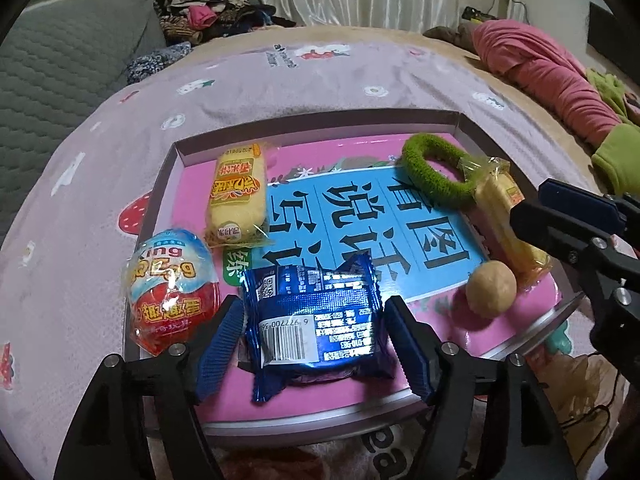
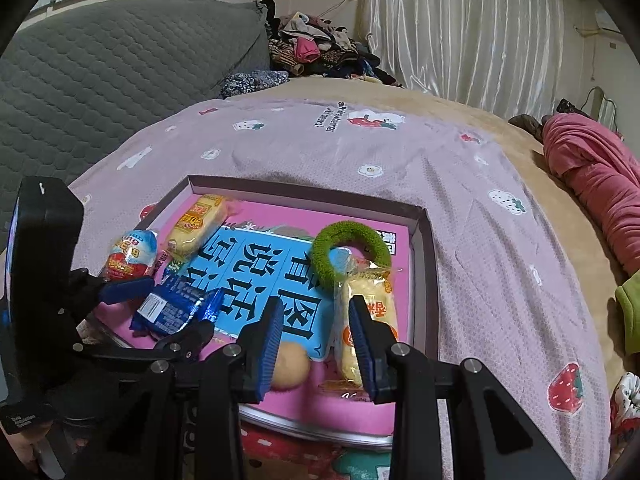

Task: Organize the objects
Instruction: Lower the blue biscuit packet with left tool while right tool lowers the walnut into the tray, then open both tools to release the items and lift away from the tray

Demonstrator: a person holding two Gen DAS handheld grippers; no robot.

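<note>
A shallow box with a pink and blue printed floor lies on the bed. My left gripper is open. A blue snack packet lies flat on the box floor between its fingers, with small gaps on both sides. Beside it stands a foil-wrapped toy egg, with a yellow cake packet behind. A green fuzzy ring, a second yellow packet and a beige ball lie at the right. My right gripper hovers over the ball and that packet, its jaws narrowly apart and holding nothing.
The box sits on a pink sheet with strawberry print. A grey quilted cushion is at the left, a clothes pile at the back, and a rolled pink garment at the right. White curtains hang behind.
</note>
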